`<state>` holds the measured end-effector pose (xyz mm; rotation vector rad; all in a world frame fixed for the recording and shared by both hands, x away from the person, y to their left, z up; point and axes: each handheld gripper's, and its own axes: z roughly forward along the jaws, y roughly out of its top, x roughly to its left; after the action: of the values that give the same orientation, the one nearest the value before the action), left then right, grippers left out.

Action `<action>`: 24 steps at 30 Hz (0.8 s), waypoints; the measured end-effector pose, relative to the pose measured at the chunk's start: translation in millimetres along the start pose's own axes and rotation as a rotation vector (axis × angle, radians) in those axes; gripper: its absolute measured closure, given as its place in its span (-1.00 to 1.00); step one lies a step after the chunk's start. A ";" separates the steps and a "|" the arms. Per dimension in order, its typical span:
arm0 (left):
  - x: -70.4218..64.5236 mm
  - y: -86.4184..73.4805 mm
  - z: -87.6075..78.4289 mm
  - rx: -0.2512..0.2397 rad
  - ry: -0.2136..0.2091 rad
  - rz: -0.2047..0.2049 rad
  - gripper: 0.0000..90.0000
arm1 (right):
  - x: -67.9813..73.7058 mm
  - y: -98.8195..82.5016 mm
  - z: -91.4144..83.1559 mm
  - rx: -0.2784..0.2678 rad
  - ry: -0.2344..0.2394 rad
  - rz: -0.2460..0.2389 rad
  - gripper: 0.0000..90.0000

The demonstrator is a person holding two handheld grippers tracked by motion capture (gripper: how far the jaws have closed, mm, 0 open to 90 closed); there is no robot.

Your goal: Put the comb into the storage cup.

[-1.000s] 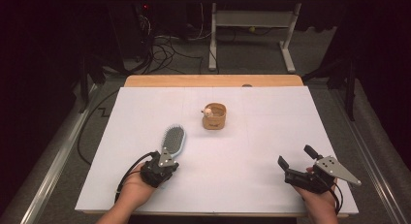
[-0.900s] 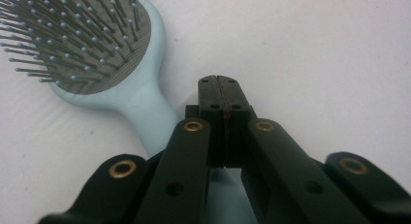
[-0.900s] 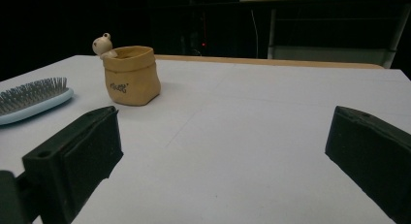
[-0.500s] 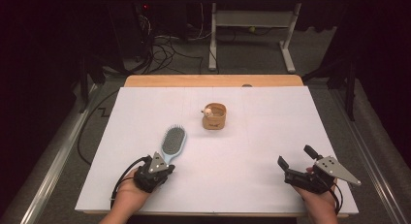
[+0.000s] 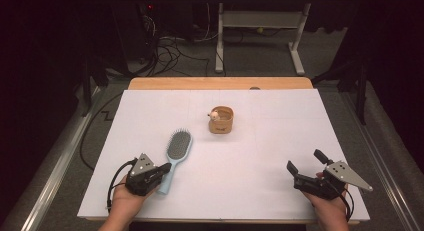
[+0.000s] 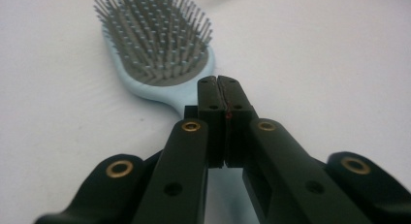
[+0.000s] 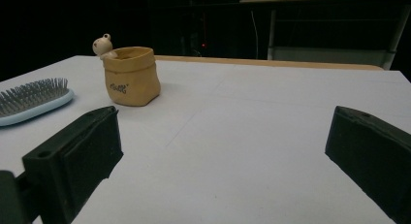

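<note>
Hairbrush (image 5: 176,150) on the white counter (image 5: 250,151) — left tongs (image 5: 161,169) on its handle.
Left tongs clamped shut over the pale-blue handle, bristles toward 12 o'clock; right tongs (image 5: 305,162) gape wide, empty — 3 o'clock side.

A pale blue hairbrush (image 5: 177,150) with grey bristles and a tan pot (image 5: 221,120) are seen on a white table (image 5: 280,136).

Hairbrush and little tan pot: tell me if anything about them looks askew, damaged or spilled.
Nothing stands out. The hairbrush lies flat, bristles up, on the white table, its handle under the shut left tongs. The tan pot stands upright with a small figure at its rim. No spill or damage shows.
</note>
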<state>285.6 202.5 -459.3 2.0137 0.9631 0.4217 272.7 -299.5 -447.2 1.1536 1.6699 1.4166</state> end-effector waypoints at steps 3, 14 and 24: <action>4.5 -1.2 -2.7 -0.026 0.014 -0.019 0.96 | 0.1 0.0 0.1 0.001 0.001 -0.001 -0.99; 20.6 -6.2 -8.0 -0.072 0.055 -0.072 0.80 | 0.0 -0.3 0.3 0.003 -0.001 -0.001 -0.99; 22.2 -6.9 -11.9 -0.103 0.079 -0.087 0.55 | 0.1 0.0 0.2 0.001 0.000 -0.004 -0.99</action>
<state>289.7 228.3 -459.1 1.8669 1.0520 0.4963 272.9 -299.3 -447.3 1.1508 1.6721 1.4130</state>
